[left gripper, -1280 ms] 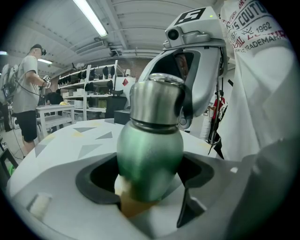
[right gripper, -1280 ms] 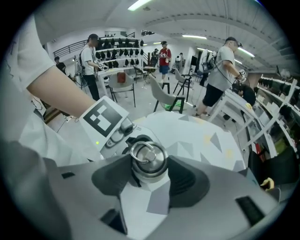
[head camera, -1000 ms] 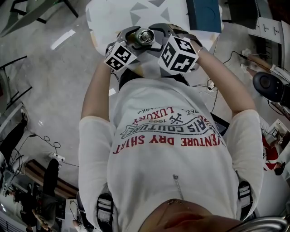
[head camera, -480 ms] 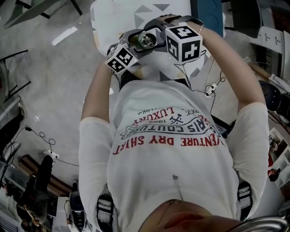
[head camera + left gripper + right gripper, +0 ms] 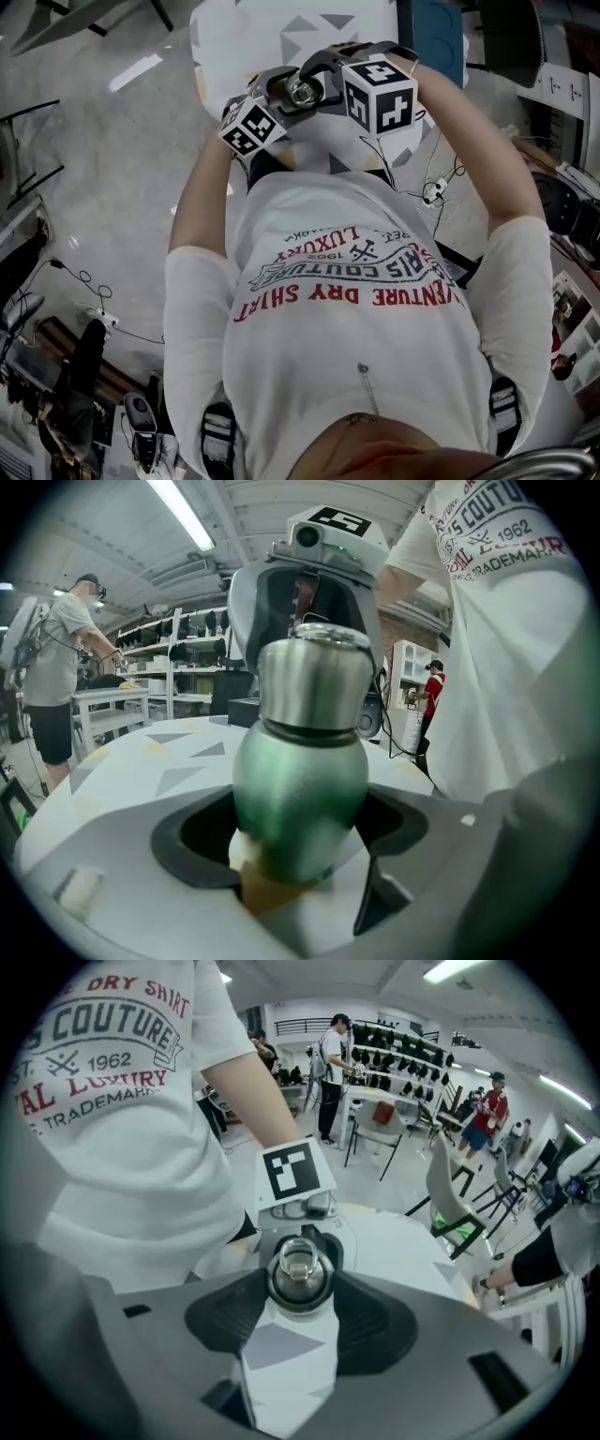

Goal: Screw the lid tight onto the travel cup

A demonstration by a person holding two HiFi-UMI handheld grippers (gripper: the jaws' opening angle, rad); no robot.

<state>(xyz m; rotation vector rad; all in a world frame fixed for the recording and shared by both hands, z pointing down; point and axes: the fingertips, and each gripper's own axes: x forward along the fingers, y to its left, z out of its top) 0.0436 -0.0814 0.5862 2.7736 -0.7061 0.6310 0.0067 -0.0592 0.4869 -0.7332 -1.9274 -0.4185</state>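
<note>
The silver steel lid [image 5: 298, 1277] already sits at 12 o'clock on the rounded green metal travel cup [image 5: 300, 780], which the left gripper [image 5: 298, 832] clamps over the white table [image 5: 234, 37], and the right gripper [image 5: 298, 1293], jaws just closing, pinches the lid, so tightening turns probably remain.

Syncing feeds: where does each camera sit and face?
Head view: on the head, facing down over shirt and forearms at the travel cup.
Left gripper view: on left hand-held gripper, facing the cup it clamps; shirt right.
Right gripper view: on right hand-held gripper, above the lid, jaws just closed onto it; shirt left.
All share the cup.
</note>
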